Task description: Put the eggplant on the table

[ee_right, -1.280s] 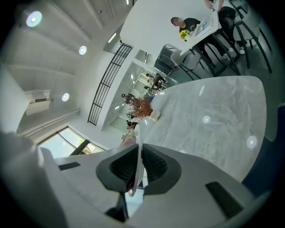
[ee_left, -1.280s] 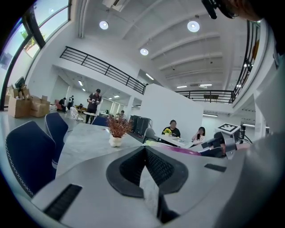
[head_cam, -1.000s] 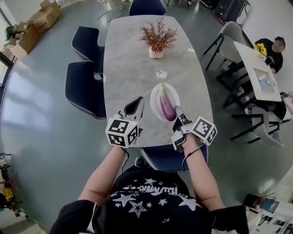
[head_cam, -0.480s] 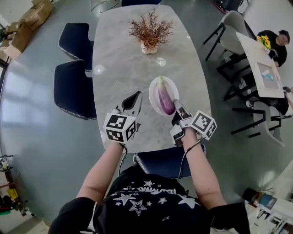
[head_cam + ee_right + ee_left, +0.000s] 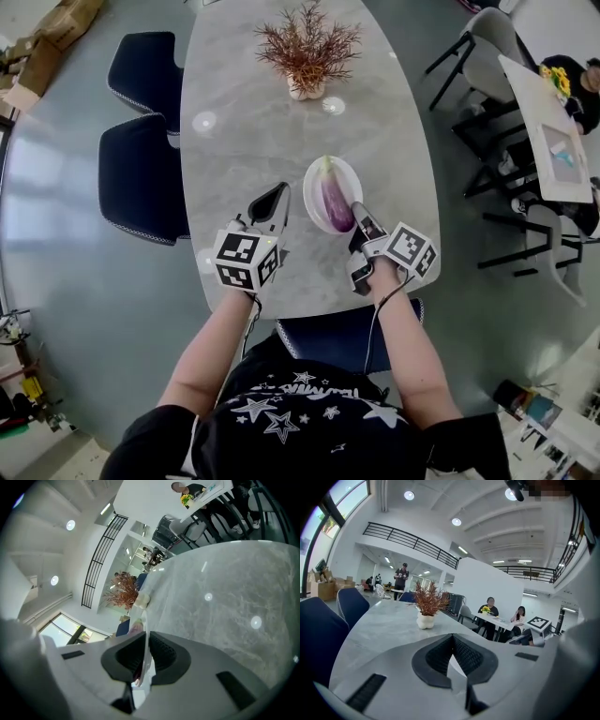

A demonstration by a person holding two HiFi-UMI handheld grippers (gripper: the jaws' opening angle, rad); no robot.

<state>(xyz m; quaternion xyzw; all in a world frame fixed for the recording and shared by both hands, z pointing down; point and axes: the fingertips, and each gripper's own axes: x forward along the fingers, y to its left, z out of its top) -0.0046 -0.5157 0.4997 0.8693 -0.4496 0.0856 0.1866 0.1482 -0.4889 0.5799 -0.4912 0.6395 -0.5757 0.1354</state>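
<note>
**Right gripper** [image 5: 357, 212]: the jaws are clamped on the near rim of the plate [image 5: 312, 190]. The right gripper view shows a thin white edge pinched between the two black pads.

**Left gripper** [image 5: 277, 194]: the jaws are closed tip to tip with nothing between them. It is held over the table [image 5: 242, 141], just left of the plate and not touching it.

**Eggplant** [image 5: 336, 200]: it lies lengthwise in the white plate – a purple body with its pale green stem end pointing to the far side. It is on the plate, not on the bare tabletop. The plate is at the near right part of the grey marbled top.

**Surroundings**
- A dried reddish plant [image 5: 307, 45] stands in a white pot at the far end of the table.
- Two dark blue chairs [image 5: 139, 176] stand along the table's left side.
- A third chair [image 5: 342, 328] is tucked in at the near edge, in front of the person.
- A second table [image 5: 553, 127], white, stands well apart at the upper right.
</note>
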